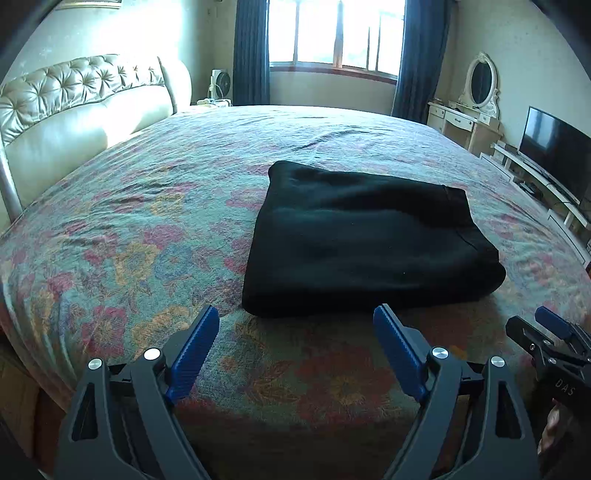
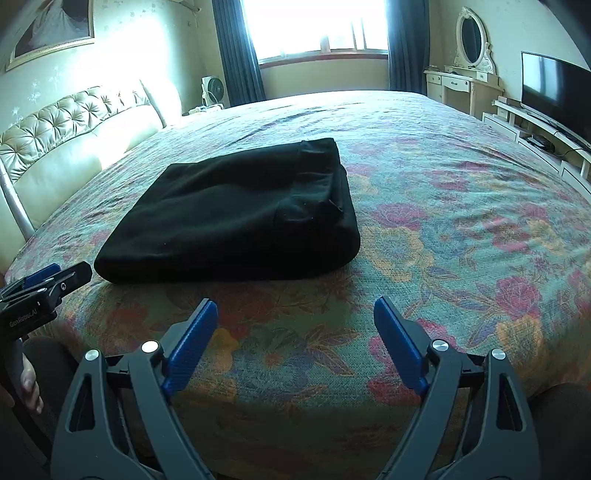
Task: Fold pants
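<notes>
Bare bedspread [image 2: 461, 221] around pants [image 2: 236, 218], seemingly

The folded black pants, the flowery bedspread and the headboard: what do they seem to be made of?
Pants: apparently a soft, matte knit or fleece; thick rounded folds, no sheen.
Bedspread: looks like a woven, slightly nubby cloth with a faded floral pattern; its surface is grainy and wrinkled.
Headboard: probably cream leather or imitation leather; it is glossy, padded and button-tufted along the top.

Blown-out window [image 1: 336, 33] backlights the dim, fisheye-warped room.
</notes>
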`<state>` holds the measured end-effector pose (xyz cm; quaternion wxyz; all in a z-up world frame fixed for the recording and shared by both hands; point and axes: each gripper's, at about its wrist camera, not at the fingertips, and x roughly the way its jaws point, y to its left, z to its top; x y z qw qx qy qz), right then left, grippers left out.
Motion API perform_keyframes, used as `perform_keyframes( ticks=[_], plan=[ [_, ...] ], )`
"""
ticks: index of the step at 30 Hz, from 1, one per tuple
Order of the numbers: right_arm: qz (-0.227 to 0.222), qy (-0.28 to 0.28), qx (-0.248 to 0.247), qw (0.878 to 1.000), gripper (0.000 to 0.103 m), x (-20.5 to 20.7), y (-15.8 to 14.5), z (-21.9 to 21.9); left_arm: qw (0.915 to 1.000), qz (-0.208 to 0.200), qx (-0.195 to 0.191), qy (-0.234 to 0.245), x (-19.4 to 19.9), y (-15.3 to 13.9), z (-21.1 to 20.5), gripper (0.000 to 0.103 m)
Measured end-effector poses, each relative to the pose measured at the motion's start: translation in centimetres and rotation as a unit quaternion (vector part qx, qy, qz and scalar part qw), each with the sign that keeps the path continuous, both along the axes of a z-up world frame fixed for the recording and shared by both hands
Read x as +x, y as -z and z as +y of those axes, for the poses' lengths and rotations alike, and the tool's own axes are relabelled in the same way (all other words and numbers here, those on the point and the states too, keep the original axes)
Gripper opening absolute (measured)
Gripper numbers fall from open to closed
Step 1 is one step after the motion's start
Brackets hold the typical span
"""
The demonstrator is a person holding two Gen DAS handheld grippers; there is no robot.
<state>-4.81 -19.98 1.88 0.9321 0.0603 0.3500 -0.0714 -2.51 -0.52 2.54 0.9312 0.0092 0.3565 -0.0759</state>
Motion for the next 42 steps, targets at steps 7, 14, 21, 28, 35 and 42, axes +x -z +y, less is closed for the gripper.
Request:
perform_keyframes(
  ticks=[7, 14, 21, 28, 35, 42],
  plan=[
    [0.008, -0.006, 0.002, 1.000, 0.087, 0.5, 0.4, 0.3, 0.9999, 0.009, 0.009, 0.010, 0.1, 0.8, -0.3, 0.084],
    [0.007, -0.013, 0.007, 1.000, 0.087, 0.4, 0.3, 0.5, 0.9998, 0.008, 0.007, -0.016, 0.6, 0.7, 0.5, 0.084],
    [0.012, -0.019, 0.013, 1.000, 0.087, 0.4, 0.5, 0.8, 0.9991, -0.016, 0.013, -0.037, 0.4, -0.5, 0.5, 0.088],
    [0.017, -0.020, 0.022, 0.999, 0.087, 0.2, 0.7, 0.6, 0.9985, -0.017, -0.012, -0.050, 0.4, -0.9, 0.8, 0.088],
    [0.024, -0.018, 0.032, 0.999, 0.087, 0.2, 1.0, 0.5, 0.9969, -0.048, 0.030, -0.055, -0.5, -1.8, -0.2, 0.091],
    [0.028, -0.025, 0.031, 0.999, 0.087, 0.2, 1.3, 0.9, 0.9976, -0.005, 0.055, -0.042, -0.1, -0.7, -0.6, 0.091]
  ],
)
